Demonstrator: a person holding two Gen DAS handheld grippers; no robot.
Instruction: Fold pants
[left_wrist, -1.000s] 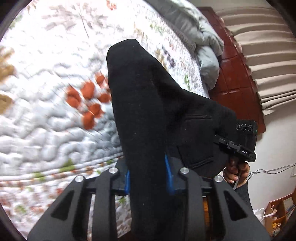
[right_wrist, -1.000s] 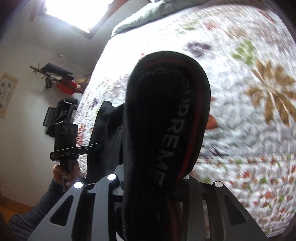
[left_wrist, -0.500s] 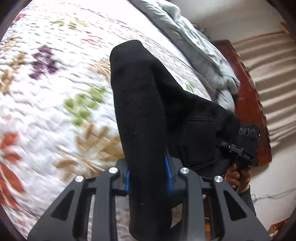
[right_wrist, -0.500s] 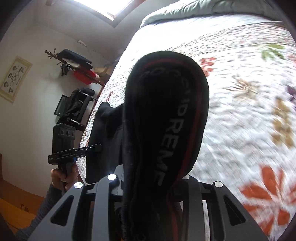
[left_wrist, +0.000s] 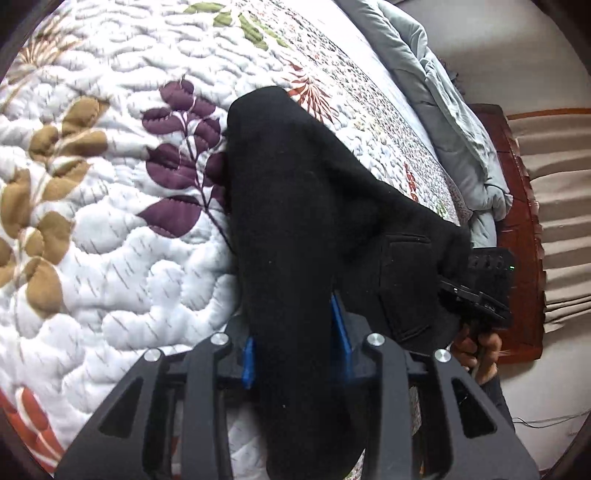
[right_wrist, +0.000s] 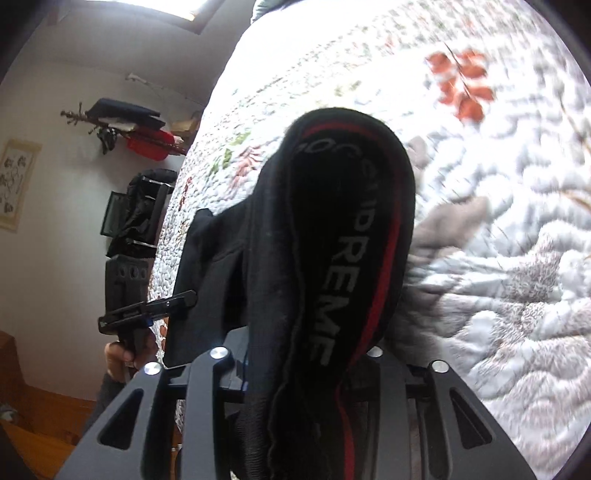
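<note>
The black pants are pinched by the left tool and right tool above the quilted bed; the waistband should be lowered evenly, kept taut.

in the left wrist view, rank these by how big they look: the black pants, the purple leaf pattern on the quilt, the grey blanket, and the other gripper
1. black pants, though nearness to the lens inflates them
2. grey blanket
3. purple leaf pattern, close to the blanket, so that order is unsure
4. right gripper
</note>
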